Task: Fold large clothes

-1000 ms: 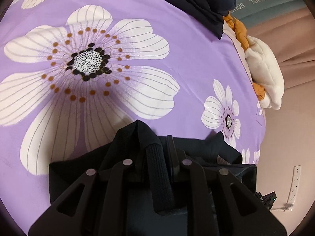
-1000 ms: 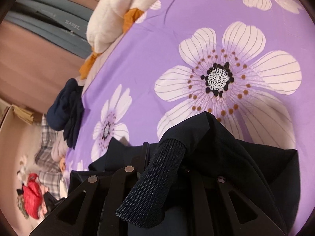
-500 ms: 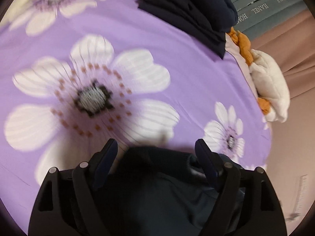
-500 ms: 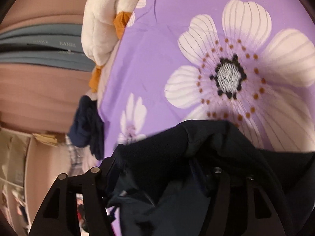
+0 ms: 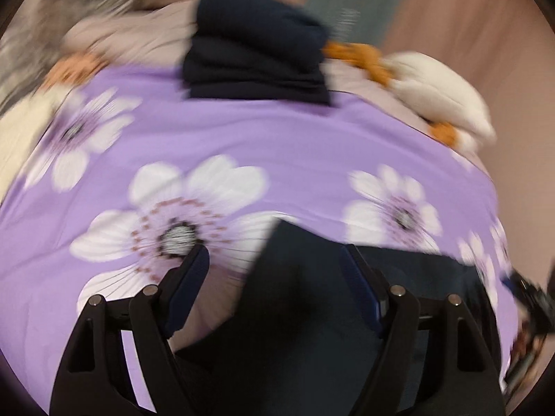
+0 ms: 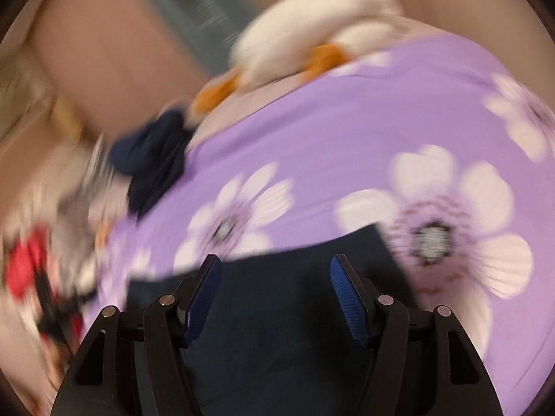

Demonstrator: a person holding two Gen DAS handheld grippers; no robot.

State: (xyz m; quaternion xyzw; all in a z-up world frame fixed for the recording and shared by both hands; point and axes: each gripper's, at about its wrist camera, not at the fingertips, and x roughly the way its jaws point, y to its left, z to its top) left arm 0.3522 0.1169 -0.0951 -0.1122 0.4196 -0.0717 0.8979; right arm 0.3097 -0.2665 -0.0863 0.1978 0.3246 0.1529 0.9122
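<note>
Both grippers are hanging open and empty: left gripper (image 5: 274,270), right gripper (image 6: 275,277). The dark garment (image 5: 312,312) is lying just below and between each one's fingers on the sheet (image 5: 277,145). Risk: frames are blurring, so a hasty regrab could pinch sheet too or undo the fold.

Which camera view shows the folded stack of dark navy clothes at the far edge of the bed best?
The left wrist view: the folded navy stack sits top centre, large and whole, though blurred. The right wrist view shows it smaller, off to the left and more smeared.
</note>
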